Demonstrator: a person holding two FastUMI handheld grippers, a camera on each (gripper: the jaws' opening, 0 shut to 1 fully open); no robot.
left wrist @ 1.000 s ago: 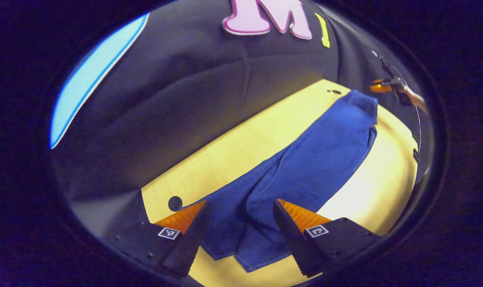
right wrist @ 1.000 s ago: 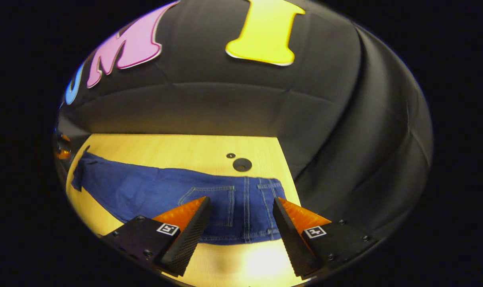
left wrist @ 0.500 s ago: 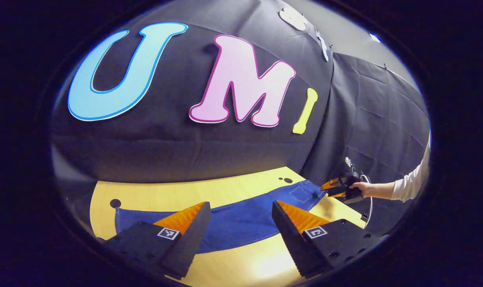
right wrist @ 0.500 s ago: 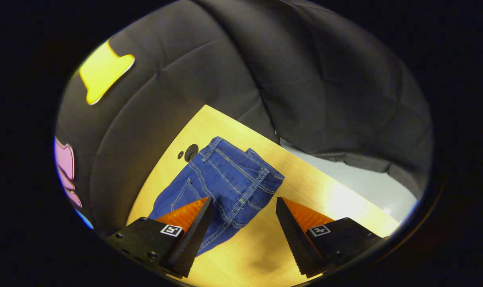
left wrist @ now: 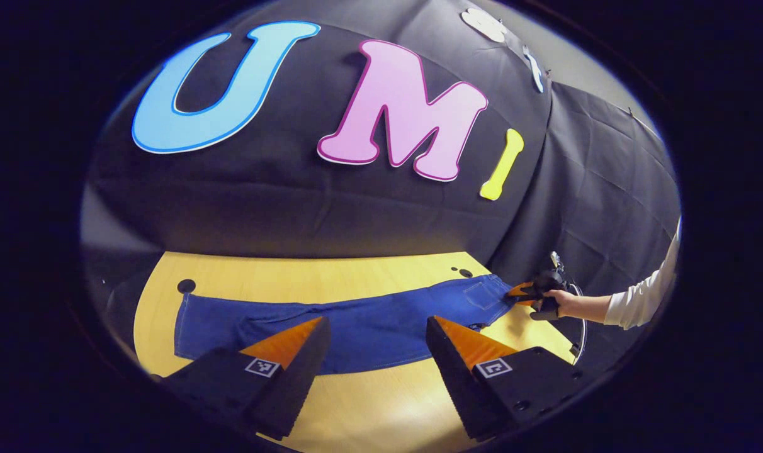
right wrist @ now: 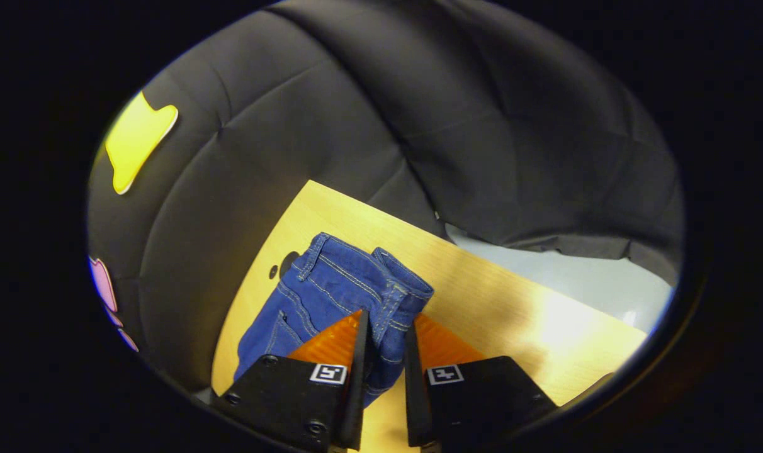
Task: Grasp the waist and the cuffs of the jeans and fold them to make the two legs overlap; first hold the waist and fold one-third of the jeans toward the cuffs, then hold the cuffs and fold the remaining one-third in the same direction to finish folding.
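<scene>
The desk (left wrist: pixel 369 277) carries the jeans (left wrist: pixel 356 321), lying long from side to side, cuffs at one end and waist (right wrist: pixel 369 283) at the other. The right gripper (right wrist: pixel 384 358) is at the waist, its jaws clenched on the denim there; half a second ago they stood apart. The left gripper (left wrist: pixel 375 352) hangs before the legs, jaws released, nearer the cuffs.

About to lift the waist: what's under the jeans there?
The jeans lie on the wooden table. The right gripper pinches the waist. A table hole peeks out beside it; anything beneath the denim is hidden.
</scene>
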